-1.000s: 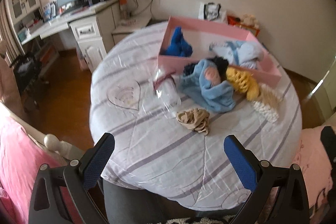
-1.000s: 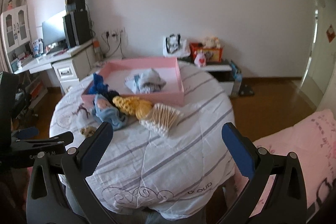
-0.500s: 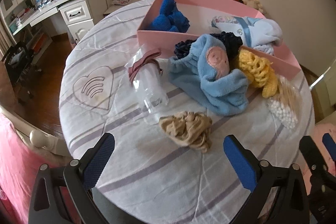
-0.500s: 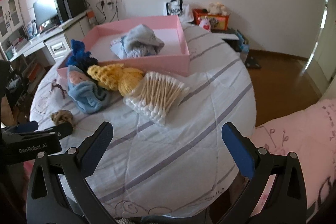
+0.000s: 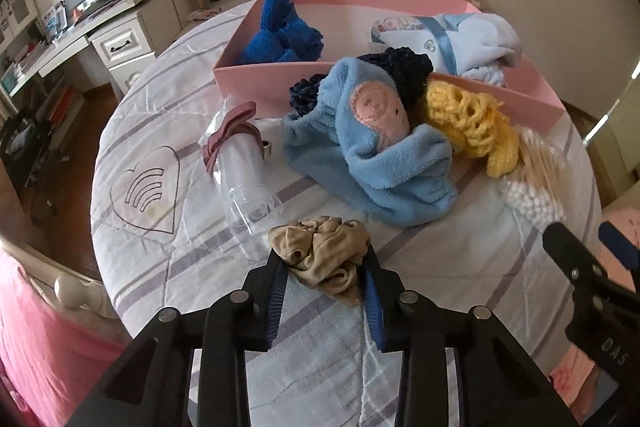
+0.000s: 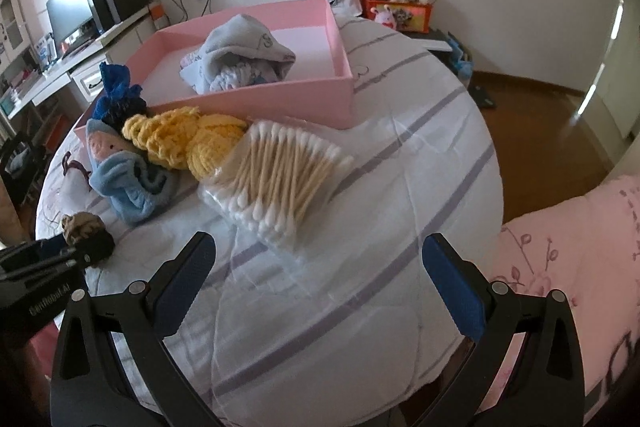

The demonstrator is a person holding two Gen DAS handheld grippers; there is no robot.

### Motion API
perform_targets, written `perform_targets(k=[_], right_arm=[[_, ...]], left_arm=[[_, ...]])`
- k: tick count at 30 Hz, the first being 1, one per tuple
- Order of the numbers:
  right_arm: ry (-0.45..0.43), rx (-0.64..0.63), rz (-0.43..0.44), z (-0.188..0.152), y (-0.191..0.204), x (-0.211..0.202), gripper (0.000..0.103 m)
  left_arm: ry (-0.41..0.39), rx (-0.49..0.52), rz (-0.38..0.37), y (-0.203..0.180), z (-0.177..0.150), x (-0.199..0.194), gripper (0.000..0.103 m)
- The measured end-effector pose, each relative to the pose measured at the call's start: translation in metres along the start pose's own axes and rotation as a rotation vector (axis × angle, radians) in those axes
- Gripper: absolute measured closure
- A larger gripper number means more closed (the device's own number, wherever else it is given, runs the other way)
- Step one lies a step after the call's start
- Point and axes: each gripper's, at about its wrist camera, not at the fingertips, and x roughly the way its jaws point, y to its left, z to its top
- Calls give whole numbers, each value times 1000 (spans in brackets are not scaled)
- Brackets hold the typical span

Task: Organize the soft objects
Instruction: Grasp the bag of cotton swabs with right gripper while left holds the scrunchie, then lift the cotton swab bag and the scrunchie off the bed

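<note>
Left gripper [image 5: 325,269] of mine has just been closing and now clamps the beige scrunchie [image 5: 320,251], which lies on the striped tabletop [image 5: 160,267] near the clear tube [image 5: 244,179]. Beyond sit the blue fleece [image 5: 380,163] and pink box [image 5: 256,87]. Right gripper [image 6: 316,267] stands apart, before the cotton swabs [image 6: 280,175].

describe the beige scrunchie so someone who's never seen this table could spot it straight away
Start at the pink box at the far side of the round striped table. Come toward the near edge, past the light blue fleece and the clear plastic tube. The scrunchie is the small crumpled beige ring of shiny fabric, alone, clamped in the left tool, which has just closed on it.
</note>
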Motion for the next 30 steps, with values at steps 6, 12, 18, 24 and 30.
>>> perform_targets(k=[6,12,18,24,30], right_arm=[[28,12,2,10,7,14,0],[60,26,39,21,17,31,0],[53,57,51,26,19,42,12],[43,63,66,23,10,33,47],[44,53,48,14,4,21,49]], left_arm=[[-3,17,-21,8,-1,-1,72],[-6,24,-43,12,0,1,71],[-7,27,-53,14,1,1,71],[-6,19,-47,14,1,1,71],[-4,10,-33,11,2,-3,71]])
